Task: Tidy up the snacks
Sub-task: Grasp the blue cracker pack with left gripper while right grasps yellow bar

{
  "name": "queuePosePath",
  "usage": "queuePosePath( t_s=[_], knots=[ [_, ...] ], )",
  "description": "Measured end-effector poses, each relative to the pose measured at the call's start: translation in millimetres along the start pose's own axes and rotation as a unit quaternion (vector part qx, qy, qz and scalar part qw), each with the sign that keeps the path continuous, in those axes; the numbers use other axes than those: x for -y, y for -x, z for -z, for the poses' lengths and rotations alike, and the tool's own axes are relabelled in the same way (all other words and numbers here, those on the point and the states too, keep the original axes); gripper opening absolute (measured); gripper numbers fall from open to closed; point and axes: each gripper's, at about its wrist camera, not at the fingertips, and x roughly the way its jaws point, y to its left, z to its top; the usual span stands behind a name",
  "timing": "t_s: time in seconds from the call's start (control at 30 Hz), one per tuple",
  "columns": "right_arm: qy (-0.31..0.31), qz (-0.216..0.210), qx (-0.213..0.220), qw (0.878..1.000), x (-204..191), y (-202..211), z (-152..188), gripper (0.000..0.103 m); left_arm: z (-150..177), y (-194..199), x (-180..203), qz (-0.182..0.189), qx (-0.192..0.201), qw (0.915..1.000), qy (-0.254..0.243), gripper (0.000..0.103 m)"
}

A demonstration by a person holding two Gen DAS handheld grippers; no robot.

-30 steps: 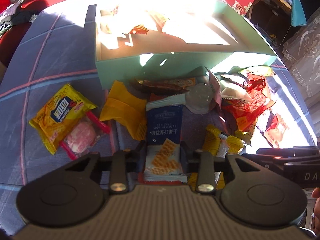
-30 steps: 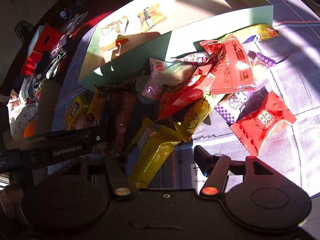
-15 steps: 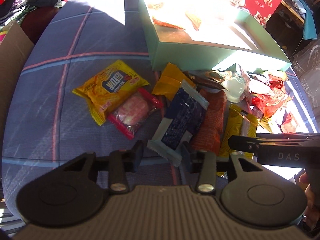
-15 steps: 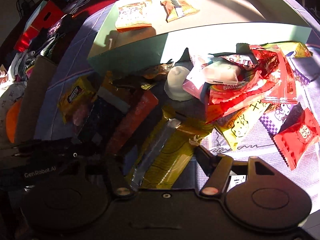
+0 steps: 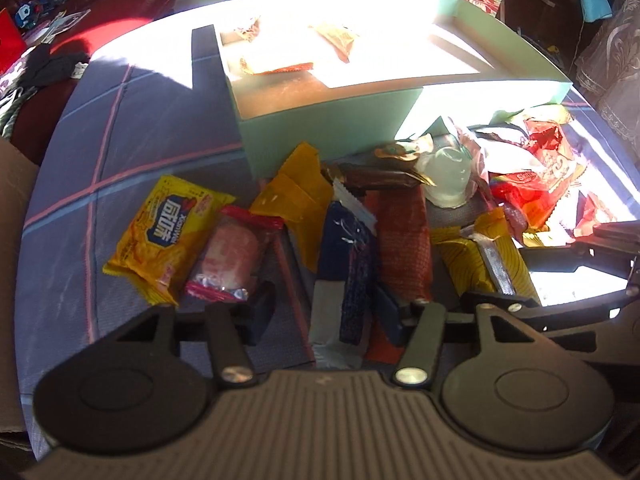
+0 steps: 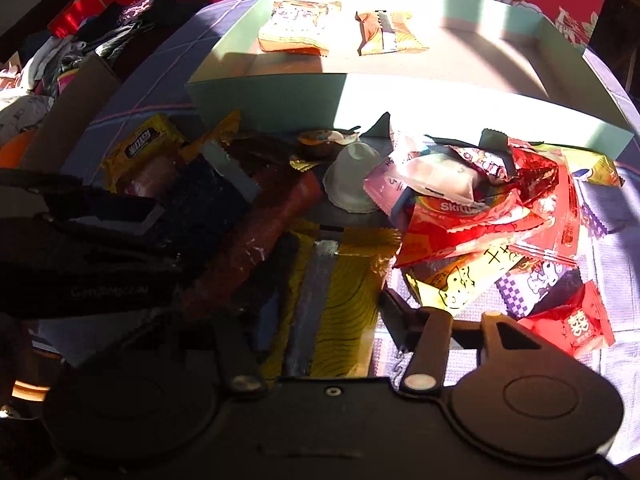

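Observation:
A pile of snack packets lies in front of a pale green box (image 5: 328,120), which holds a few packets (image 6: 298,26). My left gripper (image 5: 326,312) is open, its fingers on either side of a dark blue cracker packet (image 5: 344,264) that lies on the cloth. An orange-red packet (image 5: 404,248) lies just right of it. My right gripper (image 6: 320,320) is open around a yellow packet (image 6: 340,300) with a silver seam. The left gripper (image 6: 100,216) shows as a dark shape at the left of the right wrist view.
A yellow biscuit packet (image 5: 168,228) and a pink one (image 5: 232,256) lie on the left. A clear jelly cup (image 5: 448,176) and red wrappers (image 6: 480,216) lie on the right. A cardboard edge (image 5: 12,200) stands at far left. The tablecloth (image 5: 132,128) is blue-grey with pink lines.
My left gripper has closed in on the blue packet, which is now between its fingers. My right gripper has moved forward over the yellow packet. The box looks nearer in both views.

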Motion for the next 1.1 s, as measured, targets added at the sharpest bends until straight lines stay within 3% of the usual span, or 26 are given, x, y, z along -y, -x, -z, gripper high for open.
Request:
queuePosePath(
  t_s=[0.03, 0.13, 0.3, 0.37, 0.5, 0.7, 0.83, 0.87, 0.93, 1.1],
  knots=[
    [-0.001, 0.002, 0.001, 1.0, 2.9, 0.8, 0.9, 0.054, 0.1, 1.0, 2.5, 0.014, -0.002, 0.9999, 0.001, 0.016],
    [-0.022, -0.002, 0.0, 1.0, 18.4, 6.4, 7.7, 0.054, 3.7, 0.2, 9.1, 0.013, -0.01, 0.9999, 0.0, 0.016],
    [-0.044, -0.012, -0.003, 0.999, 28.4, 14.8, 14.5, 0.056, 13.9, 1.9, -9.9, 0.022, -0.025, 0.9977, 0.058, 0.019],
    [-0.036, -0.009, -0.001, 0.999, 24.3, 16.9, 17.0, 0.058, 15.6, 4.5, -12.9, 0.005, -0.026, 0.9978, 0.061, 0.023],
    [-0.025, -0.001, 0.005, 1.0, 13.7, 15.2, 17.3, 0.065, 8.3, 1.5, -8.1, -0.019, -0.026, 0.9984, 0.047, 0.047],
    [-0.012, 0.01, 0.011, 1.0, 8.3, 13.2, 15.7, 0.064, -8.1, -3.6, 5.6, -0.03, -0.018, 0.9992, 0.021, 0.044],
    [-0.014, 0.009, 0.013, 1.0, 11.6, 9.4, 14.1, 0.063, -13.1, -5.7, 11.4, -0.06, -0.015, 0.998, -0.006, 0.057],
    [-0.013, 0.01, 0.015, 1.0, 11.1, 9.2, 14.3, 0.063, -14.3, -6.1, 12.3, -0.063, -0.014, 0.9979, -0.011, 0.056],
    [0.0, 0.02, 0.021, 1.0, 8.4, 9.5, 15.8, 0.055, -16.9, -8.6, 12.2, -0.049, -0.018, 0.9985, -0.017, 0.042],
    [0.005, 0.015, 0.026, 1.0, 12.0, 11.6, 18.4, 0.049, -15.4, -9.4, 6.2, -0.032, -0.025, 0.9992, 0.006, 0.039]
  ],
)
